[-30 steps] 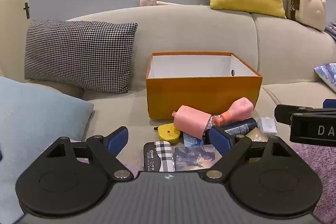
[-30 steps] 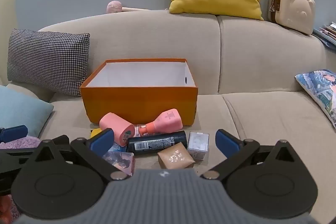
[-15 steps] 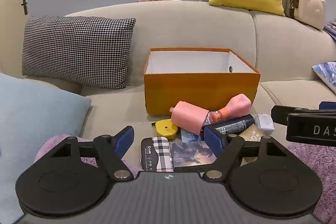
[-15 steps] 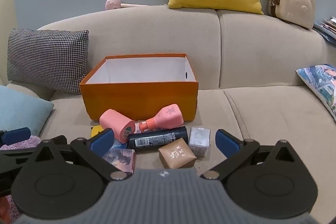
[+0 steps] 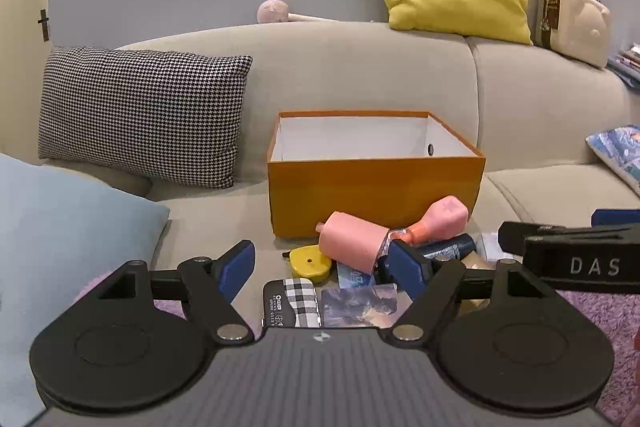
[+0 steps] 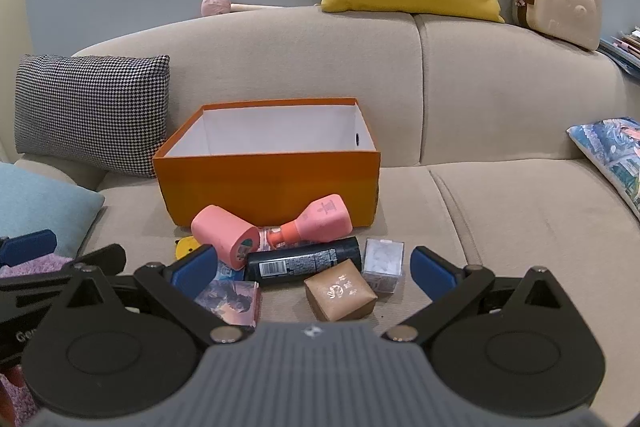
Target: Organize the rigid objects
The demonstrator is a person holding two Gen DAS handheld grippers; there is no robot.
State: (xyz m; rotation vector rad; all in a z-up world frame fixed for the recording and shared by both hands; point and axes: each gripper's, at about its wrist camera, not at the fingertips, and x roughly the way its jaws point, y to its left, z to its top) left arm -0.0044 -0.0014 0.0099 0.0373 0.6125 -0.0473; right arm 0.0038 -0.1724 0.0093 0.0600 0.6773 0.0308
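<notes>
A beige fabric sofa (image 6: 500, 211) fills my view, cushions propped along its back. On the seat an orange cardboard box (image 6: 272, 187) stands open and, as far as I see, empty, its white inside bare; I take it for the bin. The clutter lies heaped just in front of its near wall: a pink cylinder (image 6: 224, 241) on its side, a coral bottle (image 6: 316, 221), a glossy black can (image 6: 304, 261), a brown cube (image 6: 340, 291), a clear box (image 6: 382, 263), a yellow tape measure (image 5: 310, 261). My left gripper (image 5: 320, 267) has just narrowed slightly yet holds nothing, jaws apart. My right gripper (image 6: 314, 269) also gapes wide, empty, straddling the pile.
</notes>
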